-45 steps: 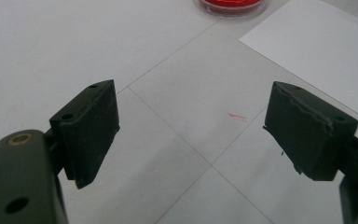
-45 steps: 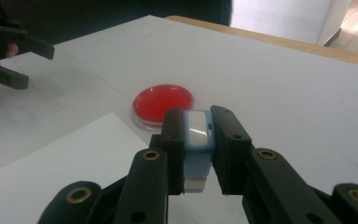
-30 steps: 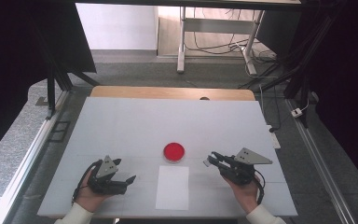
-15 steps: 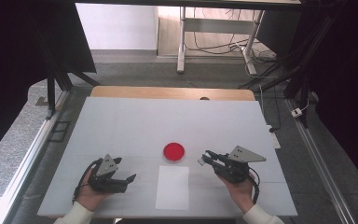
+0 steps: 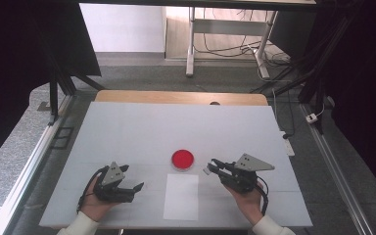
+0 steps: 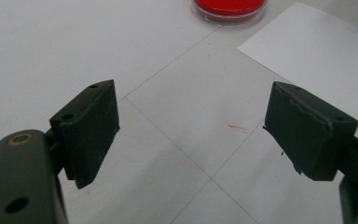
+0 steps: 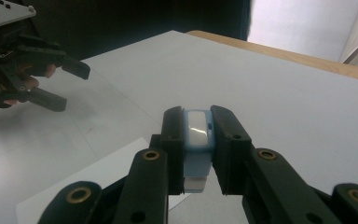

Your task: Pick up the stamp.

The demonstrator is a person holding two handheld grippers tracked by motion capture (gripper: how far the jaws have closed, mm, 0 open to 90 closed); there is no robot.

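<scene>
Beside the red dish point(image 5: 182, 159) on the worktop point(image 5: 142, 127), my right hand-held gripper point(image 5: 211, 168) pinches a small blue-and-white piece point(image 7: 196, 128) that could slip out, my left hand-held gripper point(image 5: 136, 190) gaping wide.

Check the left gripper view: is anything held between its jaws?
No; the left gripper stands open, with bare white table between its jaws, and the red dish lies farther off.
</scene>
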